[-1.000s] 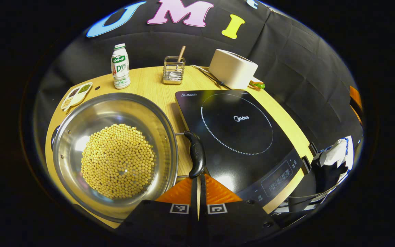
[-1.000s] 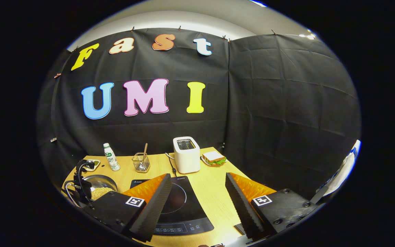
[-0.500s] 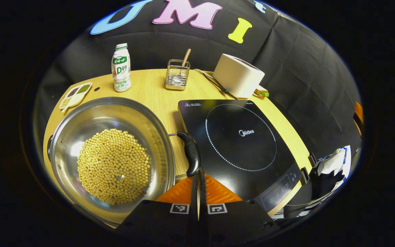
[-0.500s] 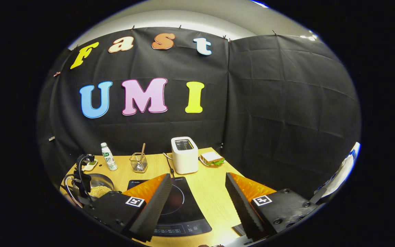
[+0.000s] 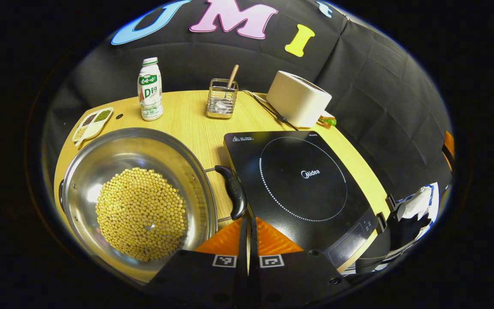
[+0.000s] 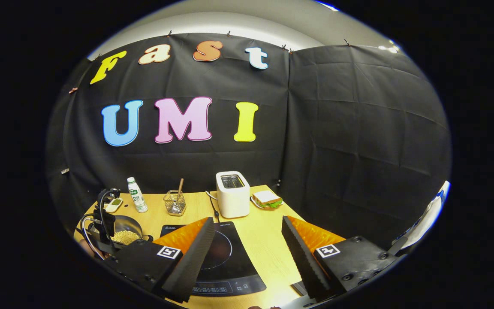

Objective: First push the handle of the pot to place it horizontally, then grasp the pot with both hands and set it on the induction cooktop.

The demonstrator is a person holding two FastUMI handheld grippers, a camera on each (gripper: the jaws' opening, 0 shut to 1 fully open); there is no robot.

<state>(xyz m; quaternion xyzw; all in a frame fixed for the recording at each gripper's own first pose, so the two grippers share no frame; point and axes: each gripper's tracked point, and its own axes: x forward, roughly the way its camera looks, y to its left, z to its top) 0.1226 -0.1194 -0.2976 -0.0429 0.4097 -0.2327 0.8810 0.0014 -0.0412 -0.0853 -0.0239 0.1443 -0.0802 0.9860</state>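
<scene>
The steel pot (image 5: 135,150) holds soybeans (image 5: 142,212) and stands on the wooden table left of the black induction cooktop (image 5: 302,180). Its black right handle (image 5: 234,191) lies between pot and cooktop, and a second handle (image 5: 60,195) peeks out at the far left rim. My left gripper (image 5: 247,219) is shut with nothing between its fingers, and its tips are at the near end of the right handle. In the right gripper view my right gripper (image 6: 247,219) stands open above the cooktop (image 6: 225,257), well apart from the pot (image 6: 125,231) at lower left.
At the back of the table stand a drink bottle (image 5: 150,89), a wire holder with a spoon (image 5: 221,98), a white toaster (image 5: 298,98) with its cord, and a sandwich (image 6: 266,198). A small divided dish (image 5: 91,123) lies at the far left.
In the left gripper view the pot's right handle has slid left of the shut fingertips, and the table has dropped lower in view. The right gripper has hardly moved.
</scene>
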